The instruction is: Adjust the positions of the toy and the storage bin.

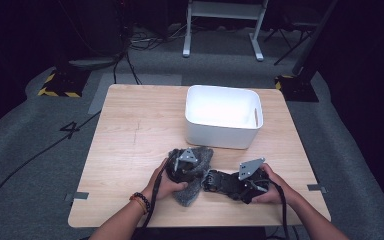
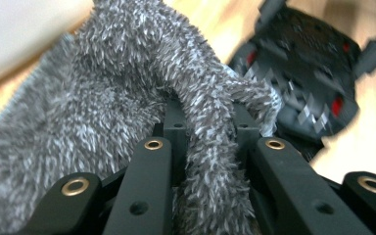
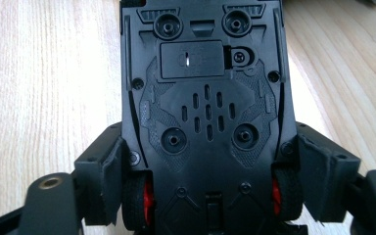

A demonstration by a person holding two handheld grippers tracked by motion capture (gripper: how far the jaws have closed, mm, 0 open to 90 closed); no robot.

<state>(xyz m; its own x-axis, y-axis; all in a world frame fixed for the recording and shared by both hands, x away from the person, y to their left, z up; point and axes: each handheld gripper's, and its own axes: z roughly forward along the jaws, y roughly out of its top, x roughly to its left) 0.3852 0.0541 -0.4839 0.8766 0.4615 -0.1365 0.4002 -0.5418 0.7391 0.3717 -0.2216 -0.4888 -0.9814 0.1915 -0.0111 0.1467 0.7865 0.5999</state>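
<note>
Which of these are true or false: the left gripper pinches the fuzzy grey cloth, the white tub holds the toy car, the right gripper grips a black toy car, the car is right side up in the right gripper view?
1. The left gripper pinches the fuzzy grey cloth. True.
2. The white plastic tub holds the toy car. False: the black toy car lies on the wooden table.
3. The right gripper grips the car. True.
4. The car shows right side up. False: its underside faces the camera.

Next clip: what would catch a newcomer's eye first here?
Probably the white bin glowing at the far middle of the wooden table. Nearer the person, the left gripper pinches a fuzzy grey cloth, while the right gripper clamps a black toy car, underside up.
</note>
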